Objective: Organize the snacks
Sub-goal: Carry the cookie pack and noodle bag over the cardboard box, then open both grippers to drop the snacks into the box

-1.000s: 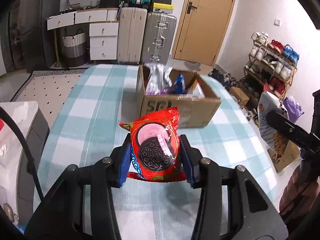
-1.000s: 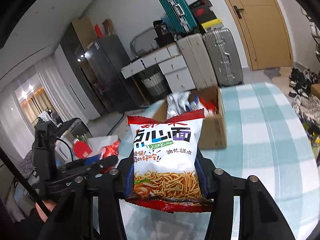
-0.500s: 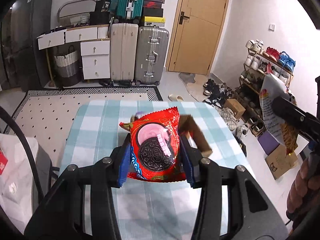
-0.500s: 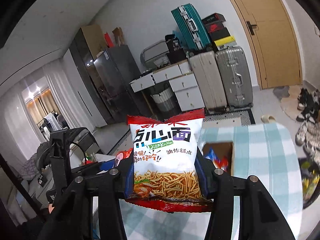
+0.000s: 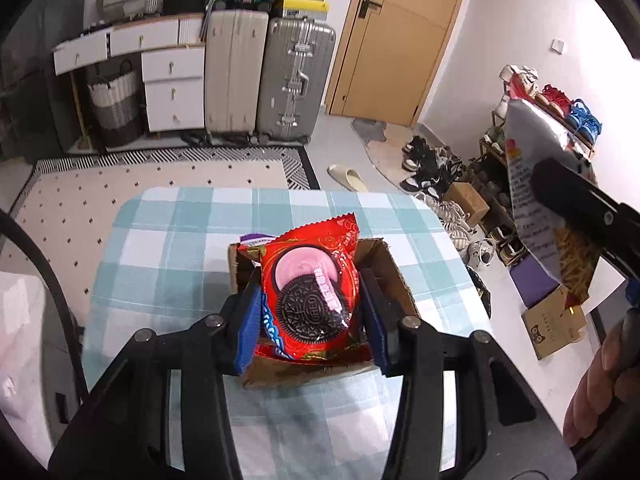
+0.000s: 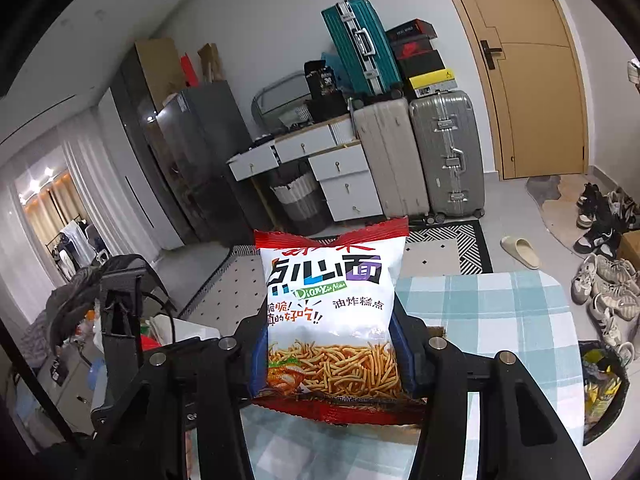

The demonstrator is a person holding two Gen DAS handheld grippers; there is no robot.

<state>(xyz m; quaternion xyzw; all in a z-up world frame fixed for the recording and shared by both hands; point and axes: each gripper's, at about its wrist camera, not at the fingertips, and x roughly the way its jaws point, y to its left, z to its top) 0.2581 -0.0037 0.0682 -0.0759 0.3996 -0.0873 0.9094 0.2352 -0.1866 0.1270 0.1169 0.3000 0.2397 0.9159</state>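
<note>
Left gripper (image 5: 310, 300): fingers closed against both side edges of a red Oreo packet (image 5: 310, 292), which stands upright between the blue pads (image 5: 250, 320). The packet is held directly above an open cardboard box (image 5: 384, 268); whether its lower edge touches the box contents cannot be told. A purple-and-white wrapper (image 5: 254, 239) shows at the far-left corner of the box, behind the packet.

Right gripper (image 6: 330, 356): fingers closed on the lower half of a white noodle-snack bag (image 6: 328, 312) with red top and bottom seams, held upright and facing the camera. In the left wrist view the same bag (image 5: 548, 200) appears at the right edge, silver back towards the lens, clamped by a black finger, off the right side of the table and apart from the box. A strip of brown cardboard shows just beneath the bag in the right wrist view.

The box rests on a table covered by a teal-and-white checked cloth (image 5: 168, 248).

Beyond the table: a patterned rug (image 5: 160, 168), a single slipper (image 5: 350, 176), and shoes along a rack (image 5: 552, 112) on the right. Against the far wall stand white drawers (image 5: 172, 88), a beige suitcase (image 5: 234, 72), a silver suitcase (image 5: 294, 80) and a wooden door (image 5: 400, 40)
</note>
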